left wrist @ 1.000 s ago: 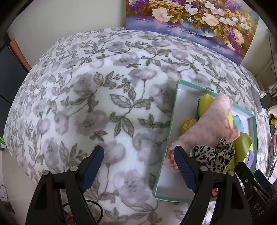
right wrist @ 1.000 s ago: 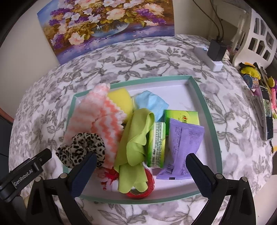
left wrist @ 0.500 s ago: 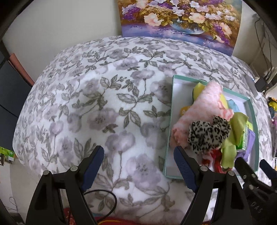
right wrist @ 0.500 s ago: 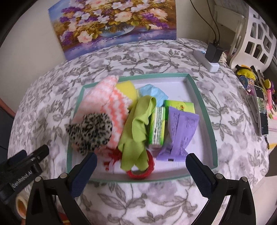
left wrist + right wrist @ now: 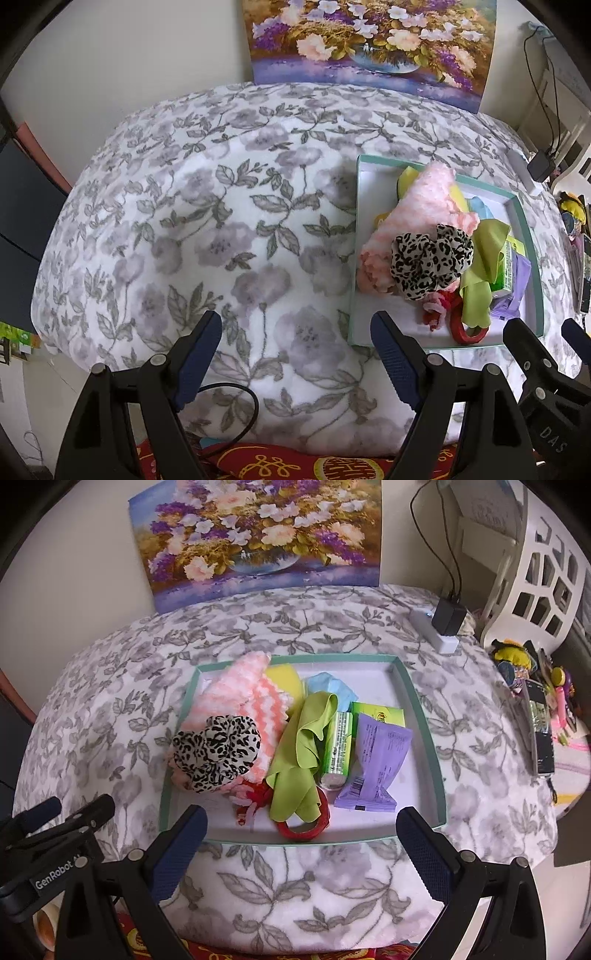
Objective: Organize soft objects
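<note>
Both hand-held grippers, left (image 5: 295,334) and right (image 5: 301,830), have been drawn back, spread wide, empty; the scrunchie (image 5: 218,751), at the tray's (image 5: 424,716) nine o'clock rim, could be tipped out.

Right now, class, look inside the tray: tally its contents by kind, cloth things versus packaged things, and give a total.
Cloth pieces: 3, namely pink knit cloth, green cloth, blue cloth.
Hair ties: 2, namely leopard scrunchie, red tie.
Sponge: 1, yellow sponge.
Packets: 3, namely green box, green roll, purple packet.
Total: 9
</note>
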A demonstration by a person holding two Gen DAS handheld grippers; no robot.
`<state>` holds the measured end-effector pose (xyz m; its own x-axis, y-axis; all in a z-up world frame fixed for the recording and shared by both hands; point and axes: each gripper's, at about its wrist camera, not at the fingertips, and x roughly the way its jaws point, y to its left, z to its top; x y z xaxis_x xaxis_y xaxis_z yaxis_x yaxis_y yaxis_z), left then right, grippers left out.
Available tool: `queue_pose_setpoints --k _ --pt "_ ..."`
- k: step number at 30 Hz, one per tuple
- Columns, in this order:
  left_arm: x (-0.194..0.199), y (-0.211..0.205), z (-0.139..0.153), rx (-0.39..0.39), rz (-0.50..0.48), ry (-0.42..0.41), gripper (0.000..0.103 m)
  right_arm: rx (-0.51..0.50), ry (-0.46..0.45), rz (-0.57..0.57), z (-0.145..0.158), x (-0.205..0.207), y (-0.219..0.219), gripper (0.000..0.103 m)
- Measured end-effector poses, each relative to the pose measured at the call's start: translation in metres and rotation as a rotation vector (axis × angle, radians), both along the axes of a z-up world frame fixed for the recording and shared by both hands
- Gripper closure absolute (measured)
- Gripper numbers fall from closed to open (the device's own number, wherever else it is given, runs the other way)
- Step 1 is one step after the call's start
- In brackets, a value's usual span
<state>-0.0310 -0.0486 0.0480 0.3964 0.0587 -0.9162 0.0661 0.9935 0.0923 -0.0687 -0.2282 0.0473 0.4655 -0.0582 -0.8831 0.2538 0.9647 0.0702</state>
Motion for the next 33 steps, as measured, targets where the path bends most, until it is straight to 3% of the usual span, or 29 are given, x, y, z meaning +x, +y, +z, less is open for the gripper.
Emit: queue_pose_setpoints --k 33 --pt "0.0032 0.0073 0.0025 0.001 0.027 -0.003 0.020 0.005 -0.009 -0.012 0.0015 -0.0012 0.0008 0.000"
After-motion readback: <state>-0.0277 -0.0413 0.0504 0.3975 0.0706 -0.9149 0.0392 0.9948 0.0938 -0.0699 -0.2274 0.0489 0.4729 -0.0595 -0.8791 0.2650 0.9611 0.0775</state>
